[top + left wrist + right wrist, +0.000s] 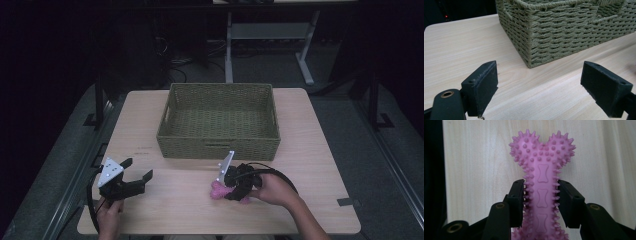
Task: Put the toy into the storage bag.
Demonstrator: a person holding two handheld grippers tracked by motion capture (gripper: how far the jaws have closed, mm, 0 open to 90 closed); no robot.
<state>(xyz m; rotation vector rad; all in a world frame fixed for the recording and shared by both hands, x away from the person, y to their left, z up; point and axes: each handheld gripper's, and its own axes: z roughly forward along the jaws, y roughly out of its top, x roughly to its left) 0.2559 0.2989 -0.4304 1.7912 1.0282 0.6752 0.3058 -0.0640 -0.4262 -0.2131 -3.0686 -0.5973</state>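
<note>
Gripping: right gripper (541,203) has its jaws closed on the shaft of a pink spiky bone toy (541,167), low centre of the high view.
Toy: lies on the table (300,150), just in front of the basket (218,145).
Left gripper (137,176): jaws wide open, nothing between them, lower left of the high view.
Doing it well: likely a lift into the basket; keep the squeeze centred on the shaft, since the soft spikes may slip, and clear the front wall.
Hidden: the toy's near end is cut off by the bottom edge; the hand (274,189) covers most of it from above.
</note>
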